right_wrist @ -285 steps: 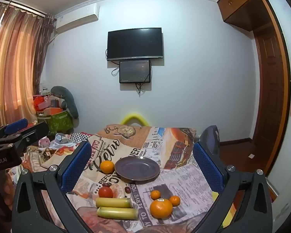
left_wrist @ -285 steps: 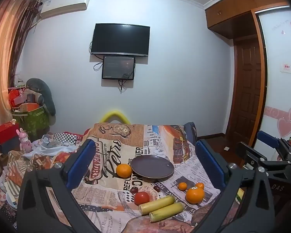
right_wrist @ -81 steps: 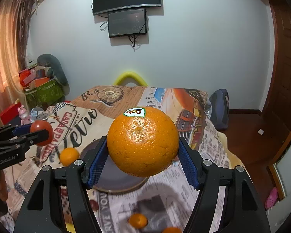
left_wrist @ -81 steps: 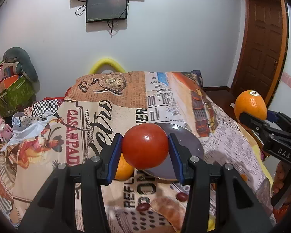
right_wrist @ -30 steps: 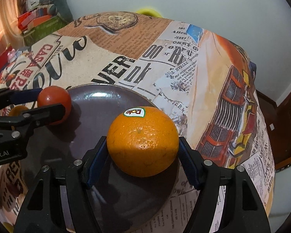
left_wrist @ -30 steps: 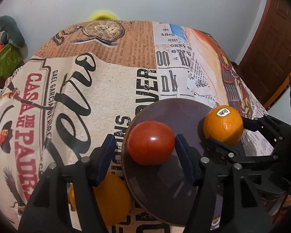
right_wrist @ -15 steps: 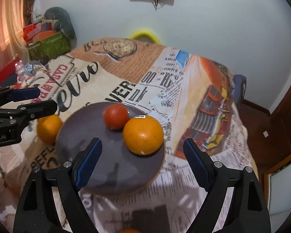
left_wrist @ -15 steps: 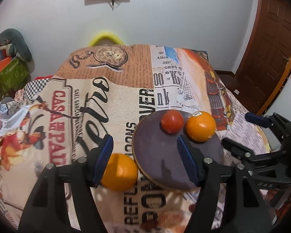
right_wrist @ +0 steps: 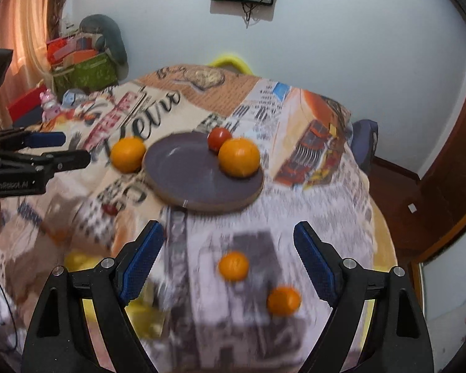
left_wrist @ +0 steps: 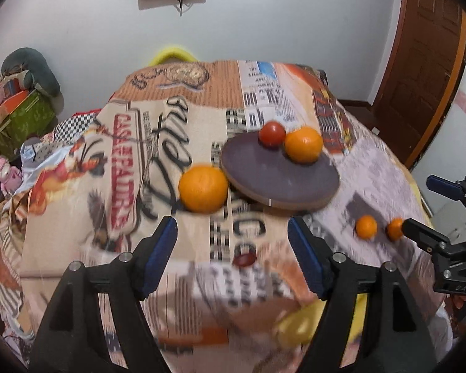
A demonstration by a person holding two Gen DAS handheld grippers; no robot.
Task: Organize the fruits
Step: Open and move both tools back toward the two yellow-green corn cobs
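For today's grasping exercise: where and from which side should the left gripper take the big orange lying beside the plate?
Grip the orange across its widest middle, coming from above and the near side. It is round, so only the widest part gives both pads a hold. The plate rim sits close on its right, so one finger probably must slip into that gap. The left gripper is open.

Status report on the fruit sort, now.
Left gripper open, right gripper open. Tomato and big orange on plate. Three oranges outstanding; nothing blocking.
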